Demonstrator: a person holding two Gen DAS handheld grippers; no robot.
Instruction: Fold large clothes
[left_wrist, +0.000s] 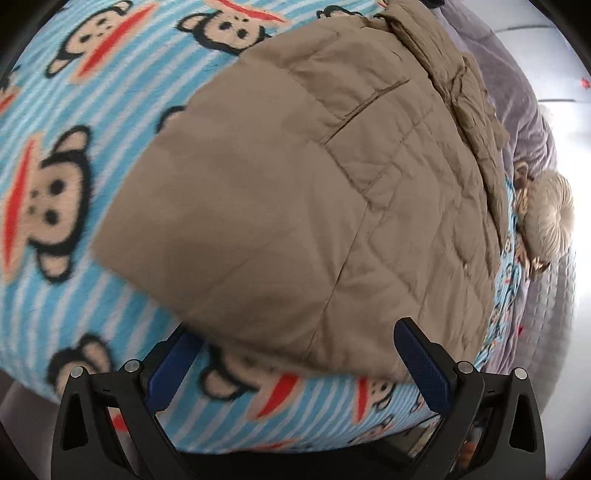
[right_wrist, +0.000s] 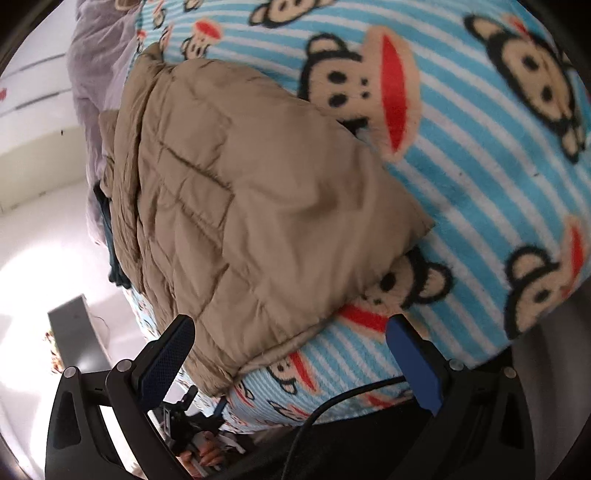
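Hiding part of the left claw (left_wrist: 291, 363), a tan jacket (left_wrist: 303, 206)

A light-blue and white striped fleece blanket printed with monkey faces (left_wrist: 55, 110) is seen spread over the bed. A grey-lilac plush blanket (left_wrist: 517, 110) is bunched along its far edge. A fluffy beige plush toy (left_wrist: 550, 218) is seen beside it on a grey quilted cover (left_wrist: 550, 314). A black cable (right_wrist: 332, 402) is laid across the striped blanket's near edge.
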